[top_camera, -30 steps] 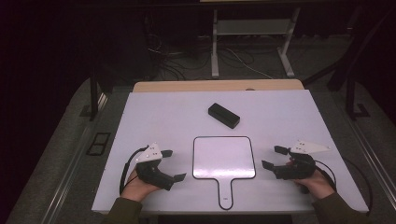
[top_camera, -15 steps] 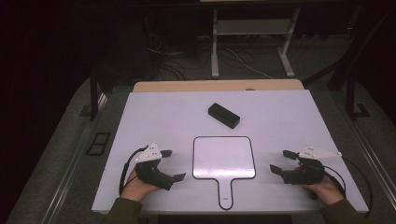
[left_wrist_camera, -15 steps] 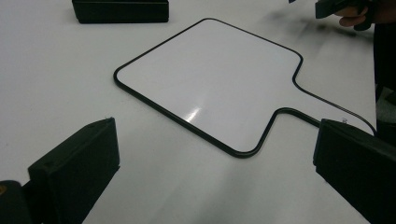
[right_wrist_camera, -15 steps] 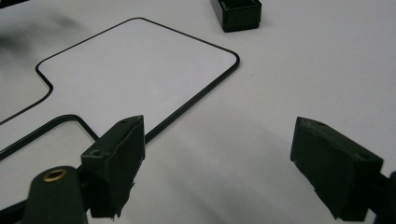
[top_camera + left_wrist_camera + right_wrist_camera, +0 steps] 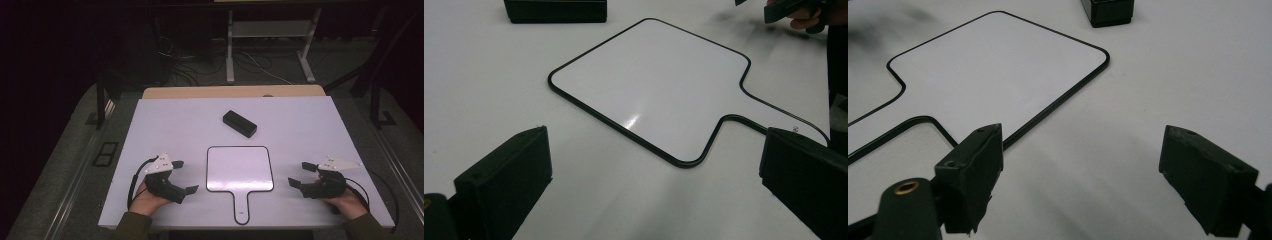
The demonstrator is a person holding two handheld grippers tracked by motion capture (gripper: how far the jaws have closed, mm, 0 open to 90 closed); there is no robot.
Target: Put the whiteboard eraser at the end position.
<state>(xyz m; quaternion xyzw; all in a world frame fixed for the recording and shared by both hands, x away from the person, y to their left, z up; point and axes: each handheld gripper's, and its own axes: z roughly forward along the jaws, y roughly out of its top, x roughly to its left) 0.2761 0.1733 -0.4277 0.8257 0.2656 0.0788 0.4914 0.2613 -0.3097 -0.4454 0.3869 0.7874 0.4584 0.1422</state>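
White table point(image 5: 150, 130), black box point(image 5: 239, 123) beyond handled whiteboard point(image 5: 240, 169), claws apart.

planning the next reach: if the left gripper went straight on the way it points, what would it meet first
Probably the white paddle-shaped board: the open left gripper points toward it over bare table. The black box lies farther off, aside from that line.

Desk point(image 5: 165, 130): white top, smooth, matt sheen, with a pale wood strip at its far edge. Board point(image 5: 649, 85): white face, glossy, catches a bright glare spot; thin black rim. Box point(image 5: 239, 123): black, matt, looks like plastic. My right fingers point(image 5: 973, 175): black, dull, pads roughened at the edges, one brass-coloured metal insert. My left fingers point(image 5: 504, 185): same matt black.
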